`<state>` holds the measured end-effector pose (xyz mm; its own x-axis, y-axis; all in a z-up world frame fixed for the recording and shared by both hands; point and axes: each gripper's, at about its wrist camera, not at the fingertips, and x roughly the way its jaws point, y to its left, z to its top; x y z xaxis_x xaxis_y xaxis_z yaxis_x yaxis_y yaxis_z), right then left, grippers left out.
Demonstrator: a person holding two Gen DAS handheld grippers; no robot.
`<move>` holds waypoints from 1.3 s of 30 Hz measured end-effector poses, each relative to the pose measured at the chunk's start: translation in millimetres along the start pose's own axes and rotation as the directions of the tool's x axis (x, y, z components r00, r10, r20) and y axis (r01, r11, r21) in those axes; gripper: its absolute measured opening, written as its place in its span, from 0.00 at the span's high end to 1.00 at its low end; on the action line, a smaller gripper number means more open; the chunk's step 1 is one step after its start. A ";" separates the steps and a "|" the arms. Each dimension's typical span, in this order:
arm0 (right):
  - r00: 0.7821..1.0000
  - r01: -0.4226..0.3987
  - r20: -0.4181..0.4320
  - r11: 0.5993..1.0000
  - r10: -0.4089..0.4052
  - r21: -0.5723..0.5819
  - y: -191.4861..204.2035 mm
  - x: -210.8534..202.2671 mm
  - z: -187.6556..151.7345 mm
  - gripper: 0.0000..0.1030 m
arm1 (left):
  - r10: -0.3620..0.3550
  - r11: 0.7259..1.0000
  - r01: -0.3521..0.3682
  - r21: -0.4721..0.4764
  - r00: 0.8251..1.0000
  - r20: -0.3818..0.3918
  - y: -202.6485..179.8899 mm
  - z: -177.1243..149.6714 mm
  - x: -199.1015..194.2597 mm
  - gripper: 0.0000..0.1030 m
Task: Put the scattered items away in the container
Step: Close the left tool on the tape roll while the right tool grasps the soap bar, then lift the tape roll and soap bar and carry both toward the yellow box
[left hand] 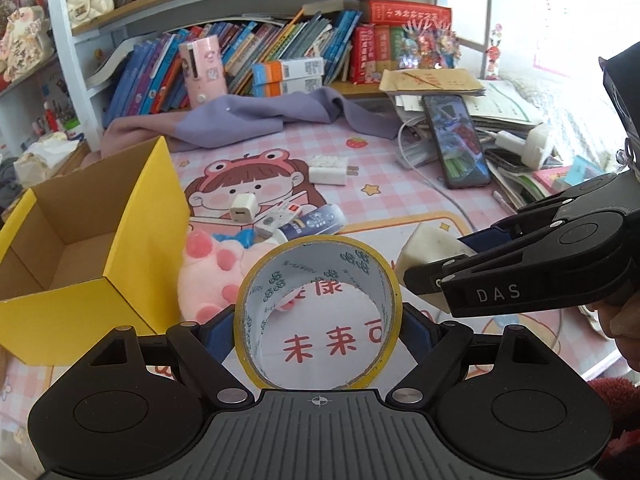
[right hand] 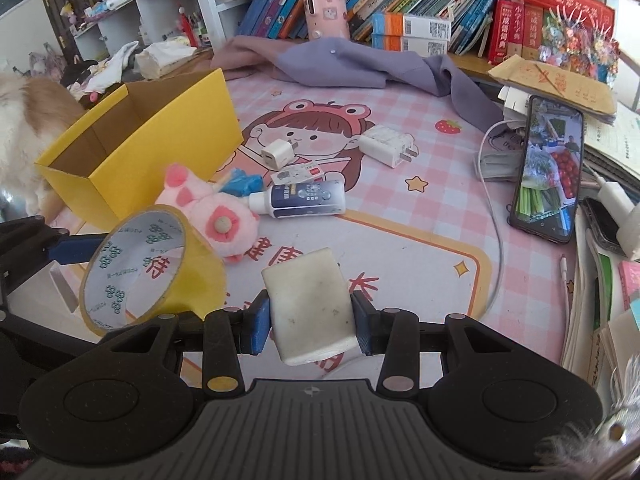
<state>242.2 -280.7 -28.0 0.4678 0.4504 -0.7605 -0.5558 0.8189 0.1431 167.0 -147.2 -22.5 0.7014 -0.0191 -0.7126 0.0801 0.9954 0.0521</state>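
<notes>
Left wrist view: the left gripper has its jaws pinching the tape roll, which hides part of the pink plush beside the yellow box.

Right wrist view: the right gripper has its jaws clamped on a grubby white block above the desk; the block's lower edge is hidden.

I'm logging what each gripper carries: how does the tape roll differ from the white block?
The tape roll is a hollow yellow ring with a printed inner face; the white block is solid, boxy and smudged. The roll sits in the left gripper, the block in the right gripper. Both are clamped between blue pads, and neither is in the yellow box yet.
</notes>
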 end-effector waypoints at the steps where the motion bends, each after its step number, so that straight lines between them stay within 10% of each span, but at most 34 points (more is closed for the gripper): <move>1: 1.000 0.011 0.006 1.000 -0.011 0.003 3.4 -2.5 -1.1 0.62 | -0.009 1.000 0.009 0.006 1.000 0.006 2.0 -0.9 -1.4 0.19; 39: 0.984 0.155 0.062 0.975 -0.166 0.157 234.1 -30.5 -70.7 0.64 | -0.127 0.980 0.112 0.167 0.989 0.080 148.6 -117.9 -124.6 0.19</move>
<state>49.3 -127.9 -16.1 0.5952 0.3288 -0.7332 -0.3620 0.9243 0.1207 8.0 14.2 -8.4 0.7399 -0.1523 -0.6553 0.2752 0.9573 0.0882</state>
